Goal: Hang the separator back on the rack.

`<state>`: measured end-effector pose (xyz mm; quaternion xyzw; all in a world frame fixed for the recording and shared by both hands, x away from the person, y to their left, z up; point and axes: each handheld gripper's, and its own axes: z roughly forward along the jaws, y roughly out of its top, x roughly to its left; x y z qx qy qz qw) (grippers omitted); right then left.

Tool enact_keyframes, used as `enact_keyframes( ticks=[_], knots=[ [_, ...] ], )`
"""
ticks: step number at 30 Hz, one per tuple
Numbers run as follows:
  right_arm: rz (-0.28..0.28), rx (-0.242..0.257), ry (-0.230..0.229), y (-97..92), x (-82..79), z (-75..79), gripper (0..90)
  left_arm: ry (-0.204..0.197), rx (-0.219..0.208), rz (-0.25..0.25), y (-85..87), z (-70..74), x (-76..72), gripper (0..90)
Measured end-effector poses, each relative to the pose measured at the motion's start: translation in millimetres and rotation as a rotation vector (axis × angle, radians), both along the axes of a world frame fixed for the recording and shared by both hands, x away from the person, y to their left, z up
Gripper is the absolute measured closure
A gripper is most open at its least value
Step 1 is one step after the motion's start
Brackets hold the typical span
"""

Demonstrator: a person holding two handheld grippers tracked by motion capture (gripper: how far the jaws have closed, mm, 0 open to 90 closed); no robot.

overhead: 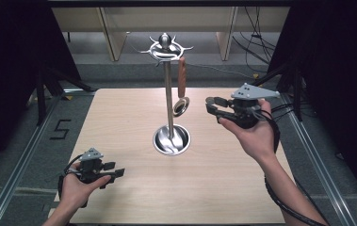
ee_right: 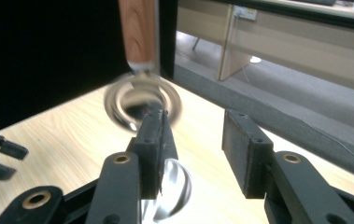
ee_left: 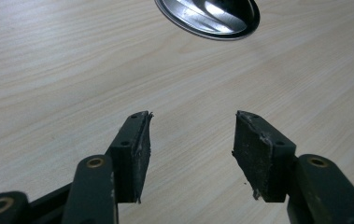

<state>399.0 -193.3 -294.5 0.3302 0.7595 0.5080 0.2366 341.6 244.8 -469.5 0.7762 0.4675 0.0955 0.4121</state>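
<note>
Right claw (overhead: 212,104), spread and empty, sits just right of the wood-handled strainer (overhead: 182,89) I see hanging upright from the stand (overhead: 168,94); left claw (overhead: 115,173), also spread, idles far off.

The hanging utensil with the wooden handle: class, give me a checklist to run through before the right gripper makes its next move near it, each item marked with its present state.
1. Utensil hangs from the rack by its handle end, ring-shaped head down: ok.
2. Right gripper jaws apart, nothing between them: ok.
3. Right gripper clear of the utensil: ok in the high view; in the right gripper view the blurred head sits just behind one jaw, contact cannot tell.
4. Utensil hanging still: cannot tell, its head is blurred.
5. Rack base flat on the table: ok.
6. Left gripper open, low near the table's front edge, away from the rack: ok.
</note>
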Motion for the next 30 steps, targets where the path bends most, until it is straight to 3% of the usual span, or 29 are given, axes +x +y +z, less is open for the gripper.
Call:
enact_keyframes(
  ticks=[7,11,15,16,18,21,22,28,29,30],
  knots=[
    [-0.048,-0.003,0.025,-31.9,-12.7,-21.9,59.1,0.006,0.03,-0.02,1.5,0.5,0.6,45.4],
    [-0.066,-0.018,0.049,-46.6,-18.8,-36.4,58.3,0.008,0.022,-0.013,0.7,-0.8,0.8,45.4],
    [-0.074,-0.004,0.077,-60.5,-23.6,-53.1,57.7,0.01,0.023,-0.014,0.3,-1.0,0.8,45.4],
    [-0.079,0.002,0.064,-61.9,-23.5,-57.1,57.6,0.008,0.027,-0.007,-0.2,-0.9,0.3,45.4],
    [-0.082,-0.006,0.092,-66.7,-25.9,-64.6,57.0,0.008,0.03,-0.005,-0.2,-0.7,0.2,45.3],
    [-0.078,-0.003,0.094,-72.4,-28.0,-78.0,55.7,0.01,0.032,-0.003,-0.1,-0.5,0.0,45.2],
    [-0.088,0.016,0.113,-71.9,-31.0,-83.3,55.1,0.01,0.034,-0.002,0.0,-0.5,-0.1,45.2],
    [-0.075,-0.015,0.104,-76.7,-40.2,-121.9,53.3,0.025,0.03,-0.019,-0.1,-2.1,0.7,43.9],
    [-0.074,0.001,0.131,-76.6,-42.6,-123.5,53.3,0.022,0.029,-0.019,-0.3,-2.1,0.8,43.6],
    [-0.075,0.006,0.113,-77.1,-41.9,-126.9,53.0,0.011,0.032,-0.014,-0.6,-2.2,0.8,43.5]
  ],
)
